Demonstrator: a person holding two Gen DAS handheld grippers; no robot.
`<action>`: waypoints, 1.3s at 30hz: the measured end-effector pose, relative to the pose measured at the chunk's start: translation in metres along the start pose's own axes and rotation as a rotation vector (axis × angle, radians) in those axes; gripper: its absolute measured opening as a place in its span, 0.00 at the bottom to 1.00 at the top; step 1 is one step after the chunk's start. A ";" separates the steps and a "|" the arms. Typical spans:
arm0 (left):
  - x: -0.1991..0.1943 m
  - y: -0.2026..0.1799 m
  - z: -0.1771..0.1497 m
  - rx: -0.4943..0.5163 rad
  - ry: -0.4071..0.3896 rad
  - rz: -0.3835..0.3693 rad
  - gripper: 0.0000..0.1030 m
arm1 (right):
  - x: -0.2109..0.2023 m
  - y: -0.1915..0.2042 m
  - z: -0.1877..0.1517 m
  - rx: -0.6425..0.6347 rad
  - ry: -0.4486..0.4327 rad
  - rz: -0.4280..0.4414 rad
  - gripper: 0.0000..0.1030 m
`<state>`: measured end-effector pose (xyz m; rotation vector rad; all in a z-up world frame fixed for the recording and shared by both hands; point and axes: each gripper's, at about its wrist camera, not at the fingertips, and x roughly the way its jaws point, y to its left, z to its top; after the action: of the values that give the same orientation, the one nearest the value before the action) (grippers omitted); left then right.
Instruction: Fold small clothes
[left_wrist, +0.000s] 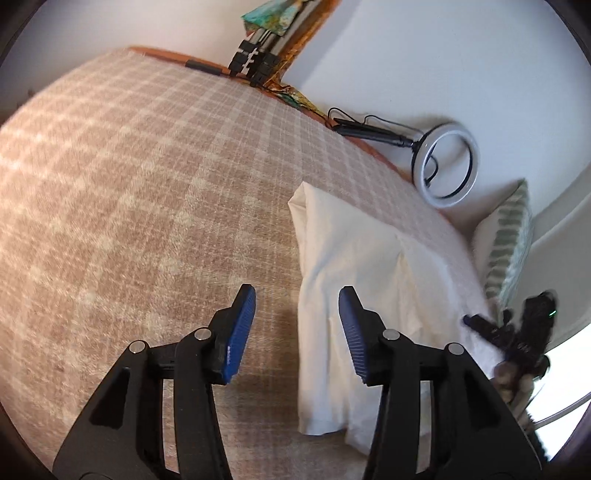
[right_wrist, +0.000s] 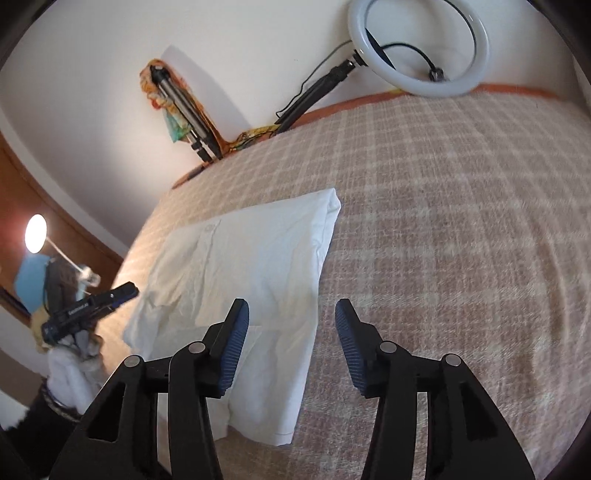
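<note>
A cream-white small garment (left_wrist: 354, 258) lies folded into a long strip on the checked beige blanket (left_wrist: 147, 184). My left gripper (left_wrist: 297, 299) is open and empty above the garment's left edge, with its right finger over the cloth. In the right wrist view the garment (right_wrist: 251, 266) shows a button placket. My right gripper (right_wrist: 291, 314) is open and empty above the garment's right edge, its left finger over the cloth. The other gripper shows at each view's side: the right one (left_wrist: 509, 336) and the left one (right_wrist: 88, 306).
A white ring light (left_wrist: 448, 166) on a black stand leans on the wall beyond the blanket's edge. A folded tripod (right_wrist: 184, 110) with coloured cloth stands against the wall. A striped cushion (left_wrist: 511, 240) lies at the right. A lit lamp (right_wrist: 36, 233) stands at the left.
</note>
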<state>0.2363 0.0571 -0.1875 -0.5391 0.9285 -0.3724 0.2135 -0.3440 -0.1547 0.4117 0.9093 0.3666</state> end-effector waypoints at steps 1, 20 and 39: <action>0.003 0.004 0.002 -0.032 0.020 -0.028 0.46 | 0.002 -0.002 0.000 0.020 0.004 0.009 0.47; 0.063 0.009 0.017 -0.193 0.138 -0.188 0.28 | 0.048 -0.039 -0.005 0.321 0.045 0.260 0.23; 0.030 -0.058 0.013 0.032 0.042 -0.071 0.11 | 0.027 0.030 0.014 0.062 -0.005 0.061 0.04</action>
<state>0.2595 -0.0020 -0.1667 -0.5378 0.9443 -0.4637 0.2361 -0.3081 -0.1508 0.4983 0.9063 0.3935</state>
